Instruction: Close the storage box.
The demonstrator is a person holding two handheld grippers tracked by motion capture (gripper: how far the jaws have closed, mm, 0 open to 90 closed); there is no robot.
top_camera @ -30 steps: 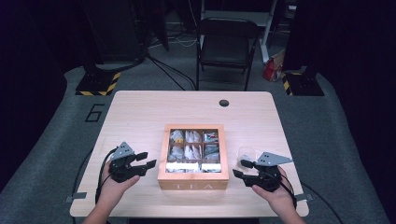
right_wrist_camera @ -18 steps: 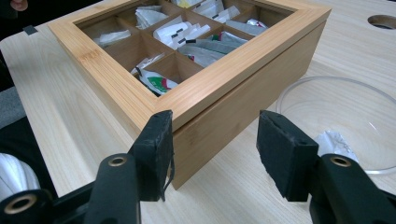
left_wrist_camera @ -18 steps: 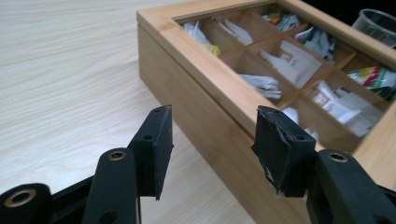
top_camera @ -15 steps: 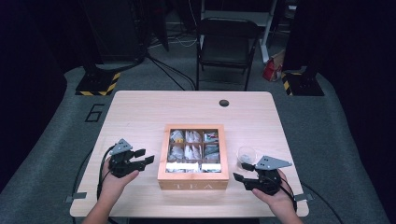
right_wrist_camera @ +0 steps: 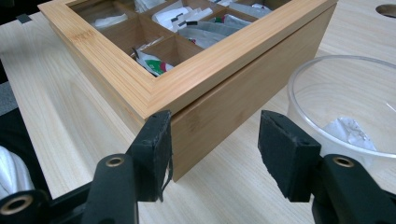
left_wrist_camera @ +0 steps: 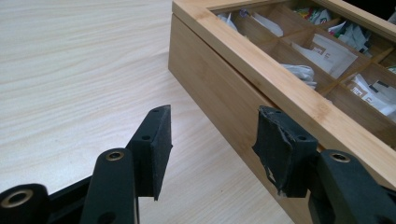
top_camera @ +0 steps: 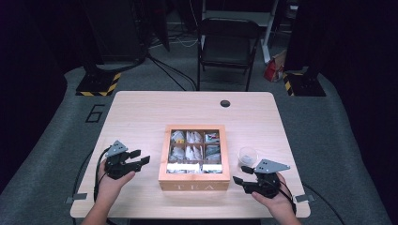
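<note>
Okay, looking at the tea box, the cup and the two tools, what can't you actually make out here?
- Tea box lid: the glare at its front hides those compartments in the high view.
- Packet labels: too small everywhere.
- Cup: cut off by the right gripper view's edge; the white scrap inside stays unidentifiable.
- Left tool, right tool: bodies cut off below.

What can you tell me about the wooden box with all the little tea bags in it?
The wooden tea box is square, made of light bamboo-like wood, with TEA lettered on its front. It sits flat near the table's front edge, lid closed. The lid is a wood frame around a clear window, showing nine small compartments holding paper tea bags. A seam runs round the sides where lid meets base. Nothing grips it: the open-jawed grippers hover beside its left and right front corners.
</note>
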